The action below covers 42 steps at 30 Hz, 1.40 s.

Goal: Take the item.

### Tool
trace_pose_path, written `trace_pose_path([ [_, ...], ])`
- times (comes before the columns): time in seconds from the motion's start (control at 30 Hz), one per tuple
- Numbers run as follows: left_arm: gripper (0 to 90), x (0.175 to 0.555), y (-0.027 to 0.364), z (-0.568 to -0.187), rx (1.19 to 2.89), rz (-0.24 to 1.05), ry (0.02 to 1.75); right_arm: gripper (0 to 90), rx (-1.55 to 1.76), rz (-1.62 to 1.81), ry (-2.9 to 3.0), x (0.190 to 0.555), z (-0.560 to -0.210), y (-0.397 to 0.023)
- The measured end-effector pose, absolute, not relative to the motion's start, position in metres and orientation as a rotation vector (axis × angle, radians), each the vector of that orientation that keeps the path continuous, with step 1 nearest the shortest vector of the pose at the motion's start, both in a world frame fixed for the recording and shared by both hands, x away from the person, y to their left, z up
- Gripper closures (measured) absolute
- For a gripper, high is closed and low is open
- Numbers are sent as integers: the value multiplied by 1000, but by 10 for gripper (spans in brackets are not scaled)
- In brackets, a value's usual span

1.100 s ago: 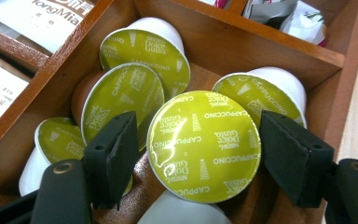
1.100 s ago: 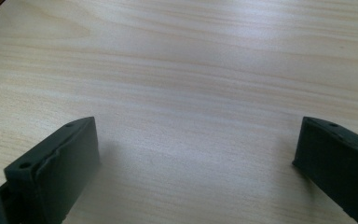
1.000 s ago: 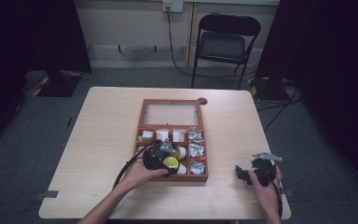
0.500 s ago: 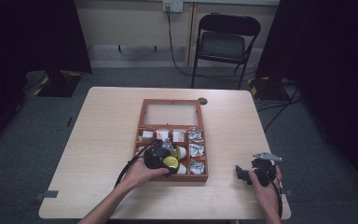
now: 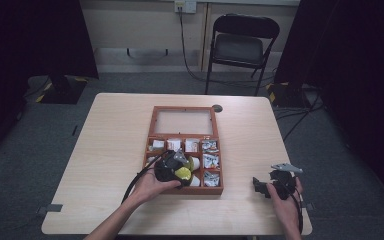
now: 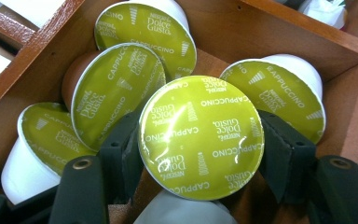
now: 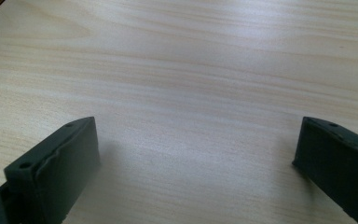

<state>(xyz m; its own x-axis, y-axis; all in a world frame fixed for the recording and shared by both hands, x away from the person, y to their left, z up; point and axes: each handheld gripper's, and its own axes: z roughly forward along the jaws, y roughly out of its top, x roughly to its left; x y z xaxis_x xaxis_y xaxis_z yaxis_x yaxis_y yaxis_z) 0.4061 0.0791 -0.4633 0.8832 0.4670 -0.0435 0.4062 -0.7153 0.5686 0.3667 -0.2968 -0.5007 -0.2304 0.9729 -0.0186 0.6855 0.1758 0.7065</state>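
The gripped capsule (image 6: pixel 200 137) hides its own cup — neighbours' lids partly covered.

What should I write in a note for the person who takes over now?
Left claw: jaws have just been closing, now shut on a capsule in the box, in a near-left compartment.
Right claw: open, holding nothing, over bare table right of the box.
Other capsules lie in the same compartment.
Done: capsule gripped.
Left: probably lift it out; where it goes is unclear.

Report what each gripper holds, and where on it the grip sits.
The left gripper is shut on a green-lidded coffee capsule, its jaws pressing opposite sides just under the lid's rim. The right gripper holds nothing, open over the bare table.
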Motion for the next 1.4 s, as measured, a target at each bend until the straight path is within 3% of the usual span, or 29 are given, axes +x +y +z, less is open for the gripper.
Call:
trace_pose_path([
  [1.4, 378, 407, 103, -443, 2319, 168, 668, 0, 1559, 805, 1985, 367, -501, -297],
])
